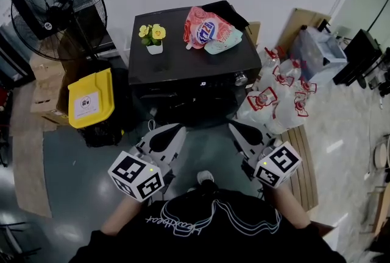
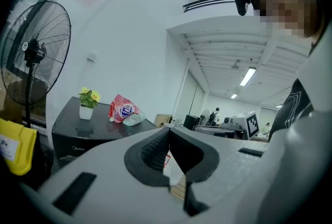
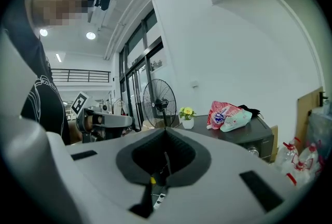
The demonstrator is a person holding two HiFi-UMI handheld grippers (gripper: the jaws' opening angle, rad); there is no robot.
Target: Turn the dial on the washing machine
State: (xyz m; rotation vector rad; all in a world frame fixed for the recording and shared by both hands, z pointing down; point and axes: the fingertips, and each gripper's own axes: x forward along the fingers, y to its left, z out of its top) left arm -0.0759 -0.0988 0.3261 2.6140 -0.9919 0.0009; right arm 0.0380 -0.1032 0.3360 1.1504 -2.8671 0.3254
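Note:
The black washing machine stands ahead of me against the white wall, and its silver dial sits at the right end of the front panel. Both grippers hang low by my body, well short of the machine. My left gripper is shut with nothing between its jaws, and so is my right gripper. In the left gripper view the jaws meet at the left gripper with the machine beyond. The right gripper view has the right gripper shut and the dial far off to the right.
A small flower pot and a red detergent bag lie on the machine's top. A standing fan and a yellow bin are to the left. Bags of bottles and a wooden pallet stand on the right.

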